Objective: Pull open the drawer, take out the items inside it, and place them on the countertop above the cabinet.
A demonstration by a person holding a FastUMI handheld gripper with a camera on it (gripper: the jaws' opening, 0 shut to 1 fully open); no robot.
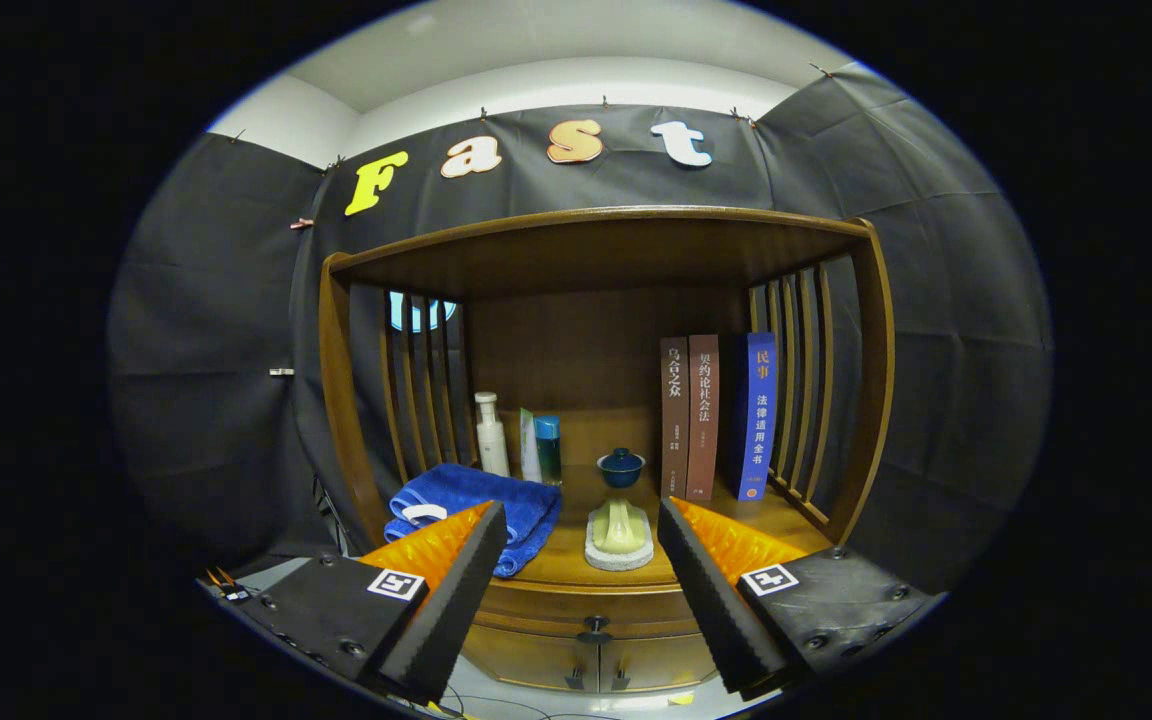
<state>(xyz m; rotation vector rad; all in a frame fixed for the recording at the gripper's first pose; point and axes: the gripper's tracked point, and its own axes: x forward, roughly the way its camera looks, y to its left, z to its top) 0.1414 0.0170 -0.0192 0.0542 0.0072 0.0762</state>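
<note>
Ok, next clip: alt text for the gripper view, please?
Open gripper, fingers apart and empty, faces a wooden cabinet with its drawer closed. On the countertop: folded blue towel, white bottle, blue lidded cup, three upright books.

Blue towel [471, 505], brown wooden cabinet [576, 590], two brown books [689, 415], blue book [758, 415], pale-green ornament [619, 530].

The gripper [576, 560] hung in the air with its two fingers [456, 590] spread wide apart, nothing caught between them. Both fingers pointed forward and angled slightly inward toward each other, level with one another, touching nothing.
</note>
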